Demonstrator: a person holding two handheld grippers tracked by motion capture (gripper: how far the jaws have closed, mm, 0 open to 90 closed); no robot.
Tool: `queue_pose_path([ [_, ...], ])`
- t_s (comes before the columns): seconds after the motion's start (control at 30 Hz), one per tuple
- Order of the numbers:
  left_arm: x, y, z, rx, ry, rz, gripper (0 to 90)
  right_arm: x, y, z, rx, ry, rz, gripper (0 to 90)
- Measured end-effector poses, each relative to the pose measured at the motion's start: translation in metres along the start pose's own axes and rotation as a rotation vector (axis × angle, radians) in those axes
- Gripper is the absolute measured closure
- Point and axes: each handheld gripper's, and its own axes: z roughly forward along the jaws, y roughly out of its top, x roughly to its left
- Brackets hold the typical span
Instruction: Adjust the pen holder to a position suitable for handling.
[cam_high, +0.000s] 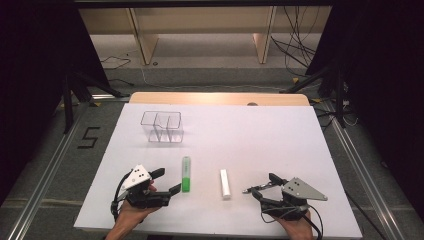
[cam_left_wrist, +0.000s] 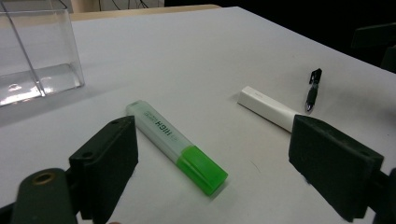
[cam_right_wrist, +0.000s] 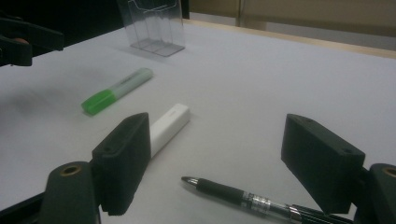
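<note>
White paper covers the table (cam_high: 260, 130), and from the high view you see your left gripper (cam_high: 169, 181) at the near left, jaws spread and pinching nothing, with the green highlighter (cam_high: 185, 173) lying just right of it. Your right gripper (cam_high: 259, 189) sits at the near right, also spread, a black pen (cam_high: 256, 188) lying at its tips; the white eraser (cam_high: 225, 183) rests between highlighter and pen. Far left stands the clear divided holder (cam_high: 162, 127), its compartments holding nothing visible. Your left gripper view adds the lettering on the highlighter (cam_left_wrist: 175, 145) lying between the wide jaws, untouched. Your right gripper view shows the pen (cam_right_wrist: 243, 196) flat on the paper between the open jaws, tip toward the eraser (cam_right_wrist: 169, 127).
</note>
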Motion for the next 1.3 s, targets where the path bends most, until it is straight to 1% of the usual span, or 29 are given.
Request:
queue_pose_path([
  [0.23, 0.0, 0.001, 0.001, 0.003, 0.004, -0.002, 15.4, -0.001, 0.0, 0.0, -0.001, -0.009, 0.005, 25.2],
  [0.33, -0.001, 0.002, 0.001, 0.005, 0.008, 0.004, 15.4, -0.001, 0.0, 0.0, -0.001, -0.009, 0.006, 25.2],
  [0.4, -0.001, 0.003, 0.001, 0.001, 0.009, -0.004, 15.4, 0.0, 0.001, 0.0, -0.001, -0.008, 0.006, 25.3],
  [0.5, 0.002, 0.006, 0.001, -0.008, 0.016, -0.013, 15.4, -0.001, 0.001, 0.001, -0.003, -0.011, 0.004, 25.3],
  [0.57, 0.005, 0.011, 0.0, -0.015, 0.031, -0.019, 15.4, -0.001, 0.001, 0.0, -0.005, -0.013, 0.002, 25.4],
  [0.67, 0.008, 0.014, 0.0, -0.016, 0.038, -0.029, 15.4, -0.002, 0.001, -0.001, -0.007, -0.014, 0.007, 25.5],
  [0.7, 0.01, 0.017, 0.0, -0.015, 0.051, -0.029, 15.4, -0.002, 0.001, -0.001, -0.008, -0.014, 0.007, 25.5],
  [0.77, 0.012, 0.019, 0.0, -0.018, 0.054, -0.033, 15.4, -0.003, 0.001, -0.001, -0.009, -0.015, 0.006, 25.6],
  [0.83, 0.017, 0.024, 0.0, -0.018, 0.061, -0.04, 15.4, -0.003, 0.001, -0.001, -0.008, -0.014, 0.006, 25.7],
  [0.87, 0.023, 0.029, -0.001, -0.022, 0.079, -0.039, 15.4, -0.002, 0.001, -0.001, -0.006, -0.014, 0.008, 25.7],
  [0.9, 0.027, 0.031, -0.001, -0.023, 0.088, -0.045, 15.4, -0.002, 0.001, -0.001, -0.007, -0.015, 0.009, 25.7],
  [0.93, 0.027, 0.031, -0.001, -0.023, 0.088, -0.045, 15.4, -0.002, 0.001, -0.001, -0.007, -0.014, 0.006, 25.7],
  [1.0, 0.034, 0.034, -0.001, -0.028, 0.101, -0.07, 15.4, -0.002, 0.001, -0.001, -0.007, -0.013, 0.007, 25.7],
  [1.03, 0.038, 0.035, -0.001, -0.024, 0.109, -0.072, 15.5, -0.002, 0.001, -0.001, -0.006, -0.013, 0.008, 25.8],
  [1.07, 0.044, 0.036, 0.0, -0.016, 0.133, -0.074, 15.5, -0.002, 0.001, -0.001, -0.005, -0.014, 0.009, 25.8],
  [1.1, 0.044, 0.036, 0.0, -0.016, 0.133, -0.074, 15.5, -0.002, 0.001, -0.001, -0.005, -0.013, 0.009, 25.8],
  [1.13, 0.05, 0.037, 0.002, -0.014, 0.146, -0.096, 15.5, -0.002, 0.001, -0.001, -0.005, -0.012, 0.008, 25.8],
  [1.17, 0.05, 0.037, 0.002, -0.014, 0.146, -0.096, 15.5, -0.002, 0.0, -0.001, -0.005, -0.012, 0.008, 25.8],
  [1.2, 0.054, 0.037, 0.002, -0.01, 0.155, -0.097, 15.5, -0.002, 0.001, -0.001, -0.004, -0.011, 0.007, 25.8],
  [1.23, 0.06, 0.037, 0.003, -0.009, 0.173, -0.107, 15.5, -0.002, 0.001, -0.001, -0.004, -0.012, 0.006, 25.9],
  [1.27, 0.06, 0.037, 0.003, -0.009, 0.173, -0.107, 15.6, -0.002, 0.0, -0.001, -0.007, -0.011, 0.005, 25.9],
  [1.3, 0.063, 0.038, 0.003, -0.007, 0.182, -0.114, 15.6, -0.002, 0.0, -0.001, -0.006, -0.011, 0.005, 25.9],
])
